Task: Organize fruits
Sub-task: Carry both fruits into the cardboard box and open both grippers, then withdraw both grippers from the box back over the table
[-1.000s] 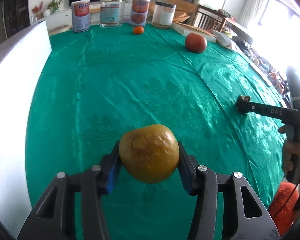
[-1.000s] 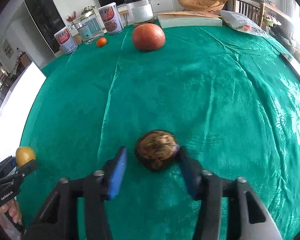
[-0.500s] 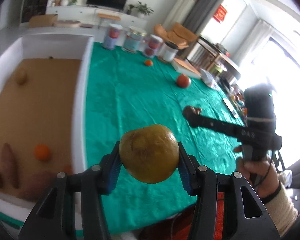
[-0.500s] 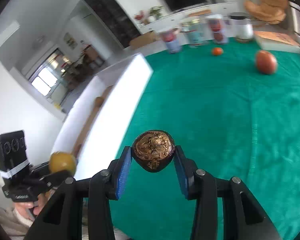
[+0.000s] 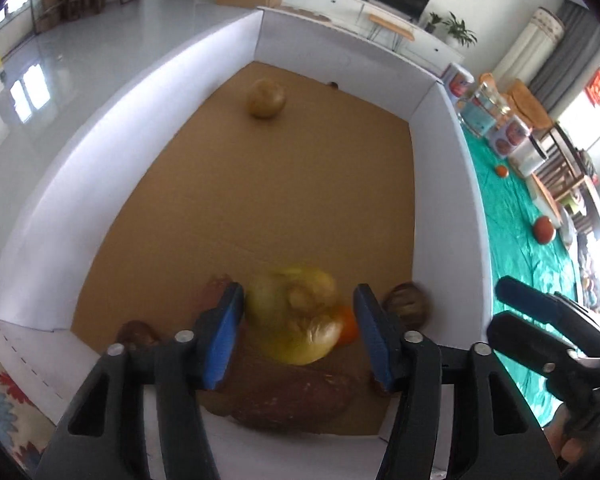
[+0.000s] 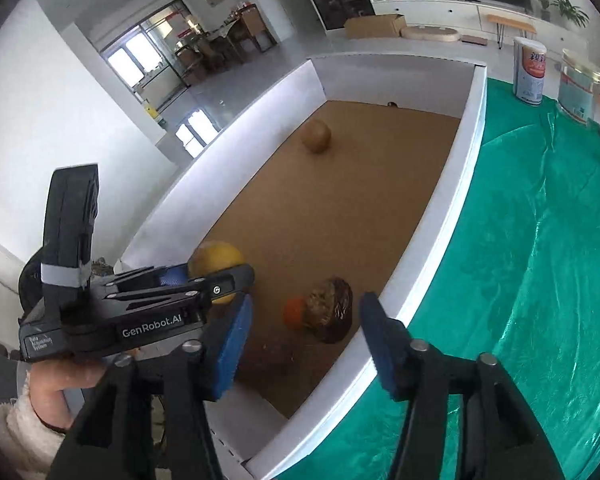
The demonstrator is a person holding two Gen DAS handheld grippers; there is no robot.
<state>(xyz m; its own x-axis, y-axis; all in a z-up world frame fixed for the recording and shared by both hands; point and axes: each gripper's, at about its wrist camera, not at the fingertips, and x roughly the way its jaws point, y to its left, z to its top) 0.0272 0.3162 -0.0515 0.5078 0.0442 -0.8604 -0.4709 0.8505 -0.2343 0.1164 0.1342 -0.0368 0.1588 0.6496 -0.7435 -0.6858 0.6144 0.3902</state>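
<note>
A white-walled box (image 5: 444,200) with a cardboard floor lies under both grippers. My left gripper (image 5: 296,314) hangs over its near end with its jaws opening. The yellow fruit (image 5: 292,316) shows blurred between the blue pads, and the right pad stands apart from it. My right gripper (image 6: 306,322) is over the box's near corner, its jaws also opening. The brown wrinkled fruit (image 6: 330,312) is below them inside the box, beside a small orange (image 6: 294,312). Seen from the right wrist, the left gripper (image 6: 204,280) still frames the yellow fruit (image 6: 216,258).
In the box lie a long sweet potato (image 5: 292,398), a small brown fruit (image 5: 138,332) and a round tan fruit (image 5: 266,98) at the far end. On the green cloth (image 6: 540,280) are a red fruit (image 5: 544,230), a small orange (image 5: 502,171) and cans (image 6: 530,72).
Both grippers swung left from above the green cloth to over the box. Their jaws widened: the brown fruit left the right gripper, and the yellow fruit has come loose in the left.
</note>
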